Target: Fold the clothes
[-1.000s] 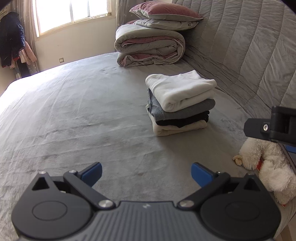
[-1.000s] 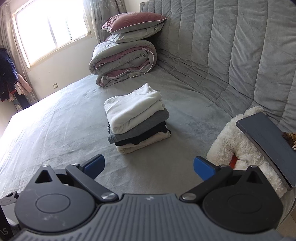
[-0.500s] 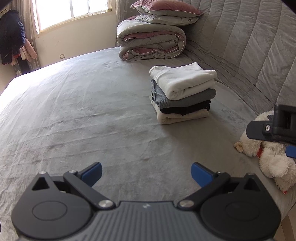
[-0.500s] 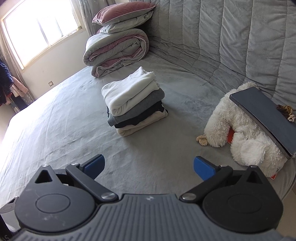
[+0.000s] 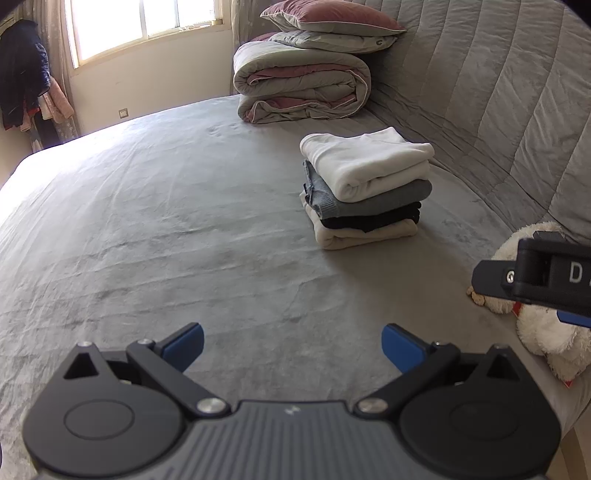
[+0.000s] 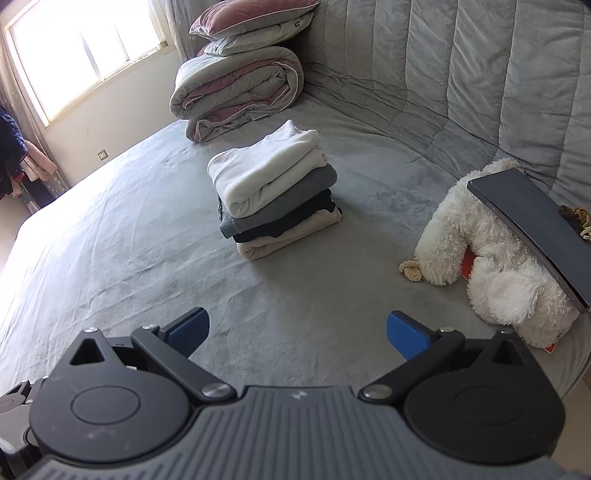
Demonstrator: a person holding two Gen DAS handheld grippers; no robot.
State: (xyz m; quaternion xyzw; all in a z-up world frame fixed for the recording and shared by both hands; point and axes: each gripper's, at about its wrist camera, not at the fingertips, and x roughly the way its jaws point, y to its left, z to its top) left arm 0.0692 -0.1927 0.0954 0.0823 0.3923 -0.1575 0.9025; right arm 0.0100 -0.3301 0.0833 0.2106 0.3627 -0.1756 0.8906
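Observation:
A neat stack of folded clothes (image 5: 365,188) (image 6: 275,195) sits on the grey bed: white on top, then grey, black and cream. My left gripper (image 5: 291,345) hovers open over bare bedding, well short of the stack, with nothing between its blue pads. My right gripper (image 6: 297,334) is open too, empty, above the bed in front of the stack. Part of the right gripper's body (image 5: 535,273) shows at the right edge of the left wrist view.
A white plush toy (image 6: 491,251) (image 5: 539,325) lies at the right with a dark flat tablet (image 6: 535,229) resting on it. A rolled duvet (image 5: 301,83) with pillows (image 6: 255,16) sits at the bed's far end. A quilted grey backrest (image 6: 461,74) runs along the right.
Both grippers have drawn back and lifted away from the stack, which now looks farther off. More of the plush toy and tablet has come into the right wrist view. Both stay open.

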